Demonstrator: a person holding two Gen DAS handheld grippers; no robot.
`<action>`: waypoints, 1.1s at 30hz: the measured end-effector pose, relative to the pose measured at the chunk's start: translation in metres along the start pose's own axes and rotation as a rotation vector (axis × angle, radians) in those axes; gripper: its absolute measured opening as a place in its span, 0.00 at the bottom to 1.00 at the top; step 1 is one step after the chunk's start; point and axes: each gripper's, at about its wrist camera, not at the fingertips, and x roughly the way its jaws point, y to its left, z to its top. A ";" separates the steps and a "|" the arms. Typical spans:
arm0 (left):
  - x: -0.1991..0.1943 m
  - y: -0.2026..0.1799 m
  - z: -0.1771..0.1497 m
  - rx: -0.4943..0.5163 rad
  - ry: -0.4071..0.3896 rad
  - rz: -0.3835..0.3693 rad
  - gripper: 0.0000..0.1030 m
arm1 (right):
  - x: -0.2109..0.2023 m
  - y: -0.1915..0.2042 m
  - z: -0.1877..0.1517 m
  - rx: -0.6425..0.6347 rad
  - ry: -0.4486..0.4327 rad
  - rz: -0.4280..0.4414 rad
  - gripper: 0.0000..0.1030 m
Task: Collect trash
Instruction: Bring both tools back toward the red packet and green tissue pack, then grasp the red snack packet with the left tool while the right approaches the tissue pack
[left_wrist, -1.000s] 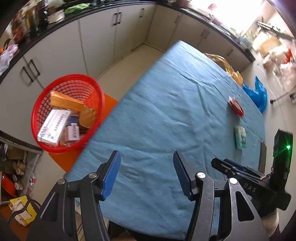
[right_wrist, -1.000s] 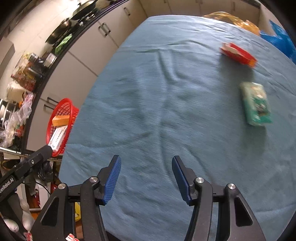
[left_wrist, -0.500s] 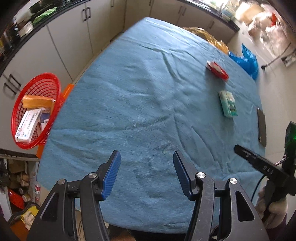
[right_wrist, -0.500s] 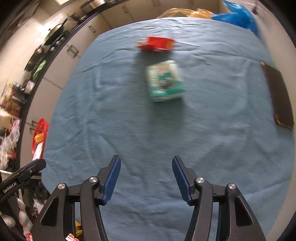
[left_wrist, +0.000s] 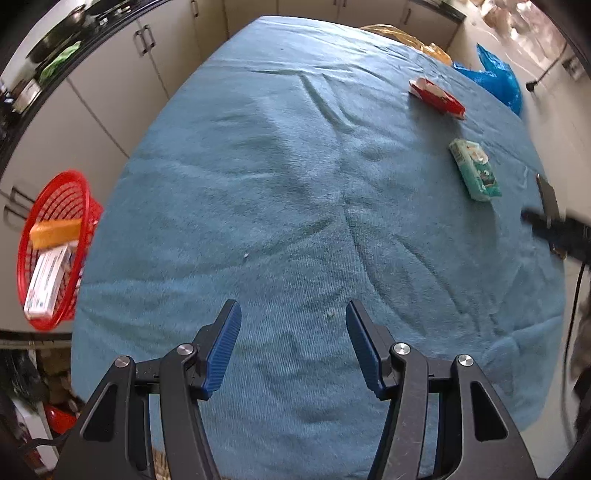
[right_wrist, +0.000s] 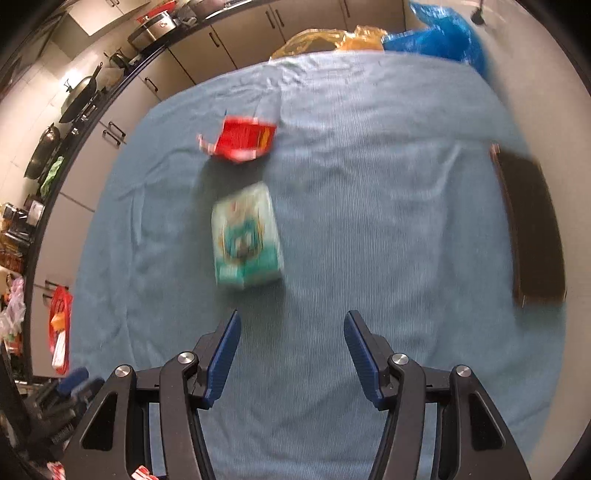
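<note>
A green tissue pack (right_wrist: 246, 238) lies on the blue tablecloth (right_wrist: 369, 229), just beyond and left of my right gripper (right_wrist: 291, 343), which stands open and empty. Behind the pack lies a red wrapper (right_wrist: 243, 142). In the left wrist view the same green tissue pack (left_wrist: 475, 169) and red wrapper (left_wrist: 437, 98) sit at the far right. My left gripper (left_wrist: 293, 336) hovers open and empty over bare blue tablecloth (left_wrist: 295, 192). A red basket (left_wrist: 51, 254) holding boxes stands off the table's left edge; the same red basket (right_wrist: 59, 325) shows small at the left of the right wrist view.
A dark flat rectangular object (right_wrist: 530, 229) lies near the table's right edge. Blue bag (right_wrist: 436, 38) and yellow bag (right_wrist: 325, 40) sit beyond the far edge. Cabinets (left_wrist: 122, 70) run along the left. Part of the other gripper (left_wrist: 557, 232) reaches in at right.
Both grippers have swung rightward over the table. The basket slid to the left edge of the left view. The tissue pack and wrapper came closer and more central in the right view.
</note>
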 end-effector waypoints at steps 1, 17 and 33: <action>0.004 0.000 0.002 0.007 0.002 -0.009 0.56 | 0.001 0.003 0.013 -0.013 -0.014 -0.019 0.61; 0.035 0.021 0.031 0.033 0.040 -0.099 0.59 | 0.071 0.053 0.165 -0.163 0.001 -0.158 0.66; 0.038 0.023 0.032 -0.004 0.087 -0.242 0.96 | 0.110 0.093 0.137 -0.146 0.201 0.073 0.02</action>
